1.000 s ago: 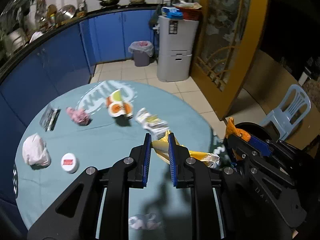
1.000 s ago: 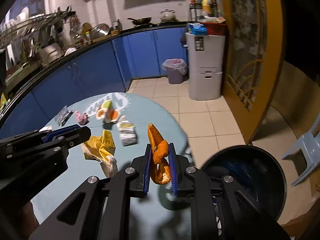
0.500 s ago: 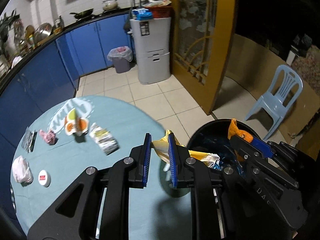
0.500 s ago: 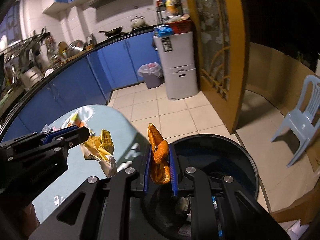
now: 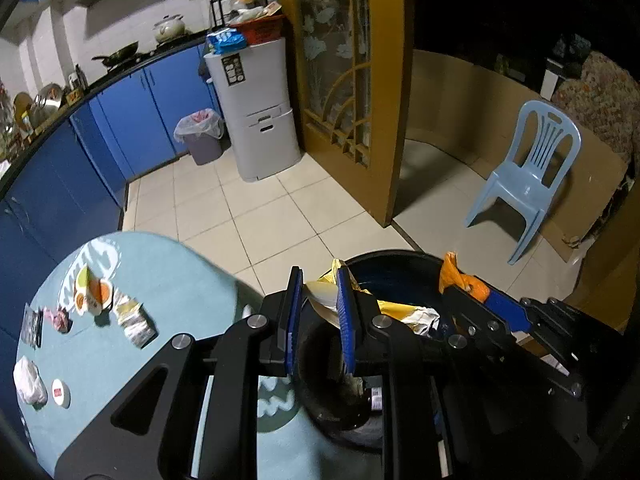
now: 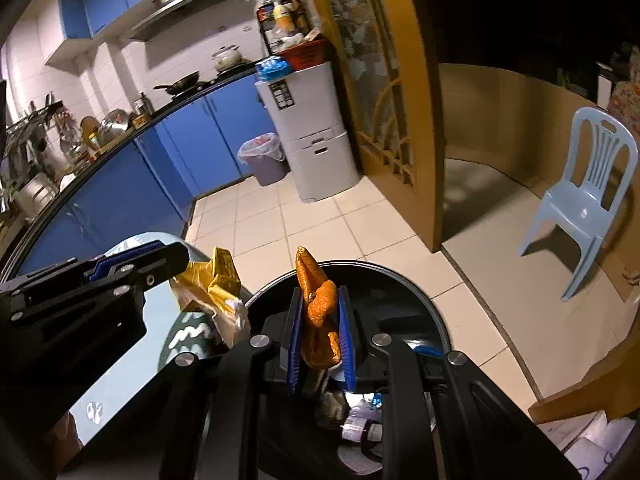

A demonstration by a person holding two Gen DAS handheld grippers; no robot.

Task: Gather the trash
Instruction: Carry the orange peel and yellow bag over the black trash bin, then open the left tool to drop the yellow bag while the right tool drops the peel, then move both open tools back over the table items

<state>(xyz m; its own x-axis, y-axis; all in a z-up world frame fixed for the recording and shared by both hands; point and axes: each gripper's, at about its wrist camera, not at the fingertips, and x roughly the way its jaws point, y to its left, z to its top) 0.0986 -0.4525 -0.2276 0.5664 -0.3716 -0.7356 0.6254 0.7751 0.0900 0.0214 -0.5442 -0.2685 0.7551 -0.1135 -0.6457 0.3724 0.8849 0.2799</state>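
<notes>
Now our left fingers (image 5: 318,312) pinch a yellow wrapper (image 5: 396,306); our right fingers (image 6: 320,330) clamp orange peel (image 6: 318,312), the bin (image 6: 420,300) just beyond both.

No print seems sharp enough to read.

Blue pads (image 5: 345,320) are fitted to the black left gripper (image 5: 318,316). A yellow wrapper (image 6: 218,280) and an orange peel (image 6: 318,316) are shown above the black bin (image 6: 420,300). The table (image 5: 168,280) is covered in light teal.
</notes>
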